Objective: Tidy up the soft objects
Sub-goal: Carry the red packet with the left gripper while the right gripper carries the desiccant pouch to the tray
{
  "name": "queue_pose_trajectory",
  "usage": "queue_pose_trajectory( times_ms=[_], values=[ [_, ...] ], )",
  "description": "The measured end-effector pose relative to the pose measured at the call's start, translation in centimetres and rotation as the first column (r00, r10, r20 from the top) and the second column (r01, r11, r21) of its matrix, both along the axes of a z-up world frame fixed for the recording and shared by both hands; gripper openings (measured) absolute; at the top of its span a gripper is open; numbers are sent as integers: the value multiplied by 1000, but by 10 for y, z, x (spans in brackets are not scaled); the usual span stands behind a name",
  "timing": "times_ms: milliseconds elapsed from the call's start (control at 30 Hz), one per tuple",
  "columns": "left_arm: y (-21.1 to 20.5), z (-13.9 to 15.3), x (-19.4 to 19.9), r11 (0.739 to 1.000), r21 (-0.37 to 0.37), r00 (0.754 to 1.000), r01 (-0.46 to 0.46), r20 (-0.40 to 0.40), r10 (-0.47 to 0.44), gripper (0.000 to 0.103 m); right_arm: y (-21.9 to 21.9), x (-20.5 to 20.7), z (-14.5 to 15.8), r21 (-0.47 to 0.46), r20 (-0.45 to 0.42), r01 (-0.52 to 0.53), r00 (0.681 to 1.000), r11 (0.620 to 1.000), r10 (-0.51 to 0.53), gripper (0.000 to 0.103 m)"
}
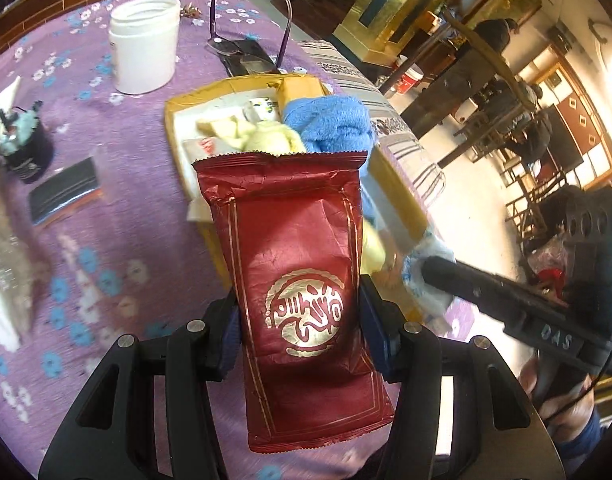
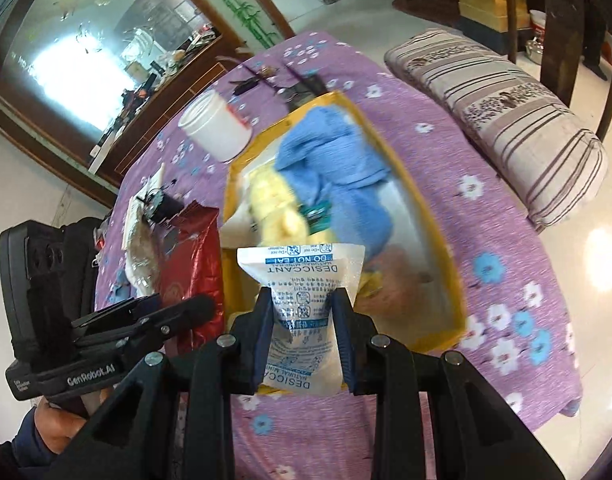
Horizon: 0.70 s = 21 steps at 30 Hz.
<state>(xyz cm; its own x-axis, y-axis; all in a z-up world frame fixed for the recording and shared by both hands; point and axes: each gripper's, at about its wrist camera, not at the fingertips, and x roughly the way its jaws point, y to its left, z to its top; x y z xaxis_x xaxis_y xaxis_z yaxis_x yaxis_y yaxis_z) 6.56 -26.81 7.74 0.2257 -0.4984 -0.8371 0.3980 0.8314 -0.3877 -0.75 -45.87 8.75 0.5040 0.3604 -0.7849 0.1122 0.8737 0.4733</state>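
Note:
My left gripper is shut on a dark red foil packet with a gold emblem, held just in front of the yellow cardboard box. My right gripper is shut on a white desiccant sachet, held over the near edge of the same box. Inside the box lie a blue fluffy cloth and a pale yellow soft toy; both also show in the right wrist view, the cloth and the toy. The red packet shows at the left there.
On the purple flowered tablecloth stand a white plastic jar, a dark cup, a black flat case and glasses. A striped pillow lies past the table's right edge. The right gripper's body is at the right.

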Motion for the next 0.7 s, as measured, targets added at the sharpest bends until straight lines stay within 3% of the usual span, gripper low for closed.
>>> queue_pose_trajectory(
  times_ms=[200,367,567,700],
  values=[
    [-26,-22,22,999,11,999,-39,-29,40,52,-13,15,-5,-40,1,-8,1000,999,8,29],
    [-38,-29,23,999,39,1000,-28,13,27,52,-15,32,-19,-61,-24,-32,999,998,30,29],
    [-41,-50,24,999,24,998,-30,-57,31,54,-17,44,-35,-79,-58,-47,997,996,43,29],
    [-43,-49,23,1000,17,999,-18,-50,19,54,-17,47,-37,-76,-60,-58,997,995,53,29]
  ],
)
